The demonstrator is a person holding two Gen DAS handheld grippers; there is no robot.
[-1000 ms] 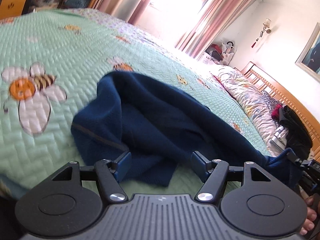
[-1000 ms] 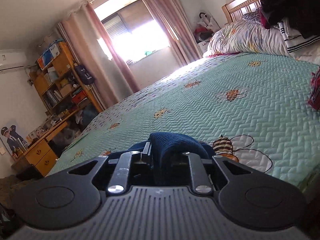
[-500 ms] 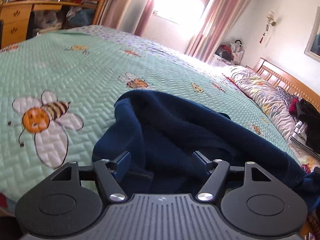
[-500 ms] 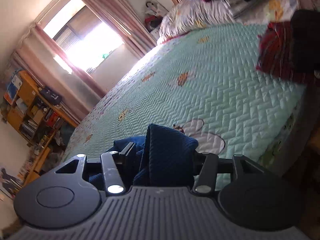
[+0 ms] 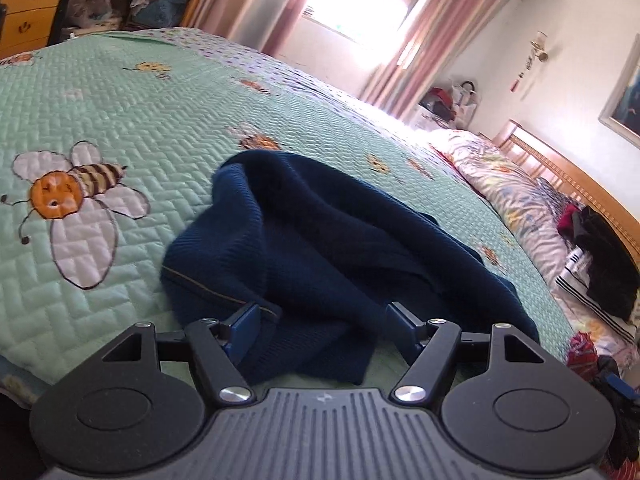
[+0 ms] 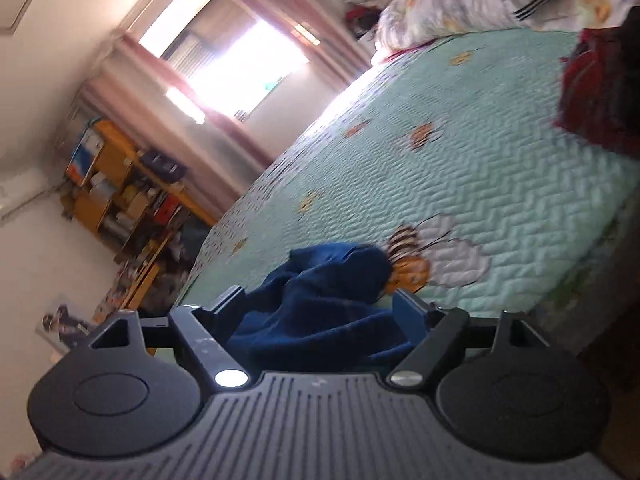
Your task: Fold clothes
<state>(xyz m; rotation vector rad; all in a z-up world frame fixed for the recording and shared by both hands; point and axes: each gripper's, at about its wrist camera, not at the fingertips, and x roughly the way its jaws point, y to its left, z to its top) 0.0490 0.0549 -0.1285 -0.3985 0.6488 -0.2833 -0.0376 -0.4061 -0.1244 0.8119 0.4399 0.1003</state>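
A crumpled navy knit garment (image 5: pixel 320 240) lies on the green quilted bedspread (image 5: pixel 120 120) near the bed's front edge. My left gripper (image 5: pixel 324 316) stands open just above the garment's near edge, its blue pads apart, with loose cloth lying between them. In the right wrist view the same navy garment (image 6: pixel 328 300) bunches up between the fingers of my right gripper (image 6: pixel 320 304). Its jaws are opening, and the pads no longer press on the cloth. That view is rolled sideways.
A pile of dark and red clothes (image 5: pixel 600 248) lies by the wooden headboard (image 5: pixel 580 176) beside a floral pillow (image 5: pixel 500 176). A red garment (image 6: pixel 592 92) sits on the bedspread at the right. Wooden desk and shelves (image 6: pixel 120 192) stand beyond the bed, near the curtained window (image 5: pixel 360 8).
My right gripper has spread its jaws and let go of the navy fold it was pinching, and it has rolled sideways. The garment has settled lower on the bed. The left gripper stays open.
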